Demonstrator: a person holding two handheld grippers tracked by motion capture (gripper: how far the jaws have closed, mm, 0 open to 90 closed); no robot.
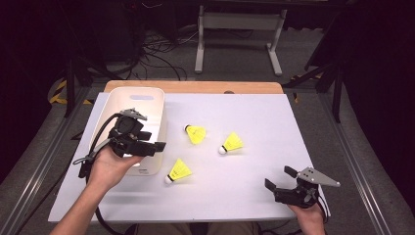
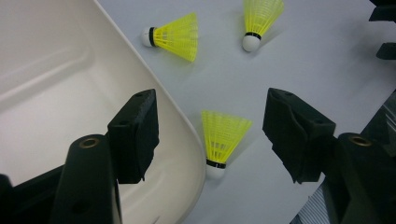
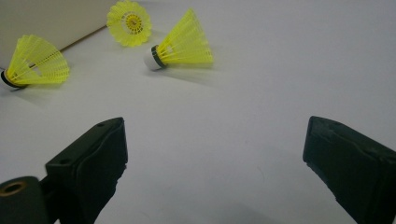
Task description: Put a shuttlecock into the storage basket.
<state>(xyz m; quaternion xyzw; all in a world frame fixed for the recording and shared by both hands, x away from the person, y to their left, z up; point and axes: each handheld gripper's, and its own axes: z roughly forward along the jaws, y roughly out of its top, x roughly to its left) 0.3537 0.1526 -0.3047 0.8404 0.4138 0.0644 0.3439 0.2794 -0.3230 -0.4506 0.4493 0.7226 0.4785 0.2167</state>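
Left hand-held gripper [image 2: 210,135] hovers open, empty, over the white plastic bin's [image 1: 147,100] rim. The nearest yellow feathered shuttlecock [image 2: 220,140] lies on the white desk [image 1: 254,191] just beside the bin; closing there risks clipping the rim or crushing the skirt. Right hand-held gripper [image 1: 281,179] is open, well apart.

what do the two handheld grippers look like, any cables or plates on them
Both grippers, left gripper and right gripper, are matte black with two blocky, angular fingers. Each carries a grey three-cornered plate on top. A black cable loops from the left one. Brass-coloured holes mark the finger mounts. The person's forearms are bare, no sleeves.
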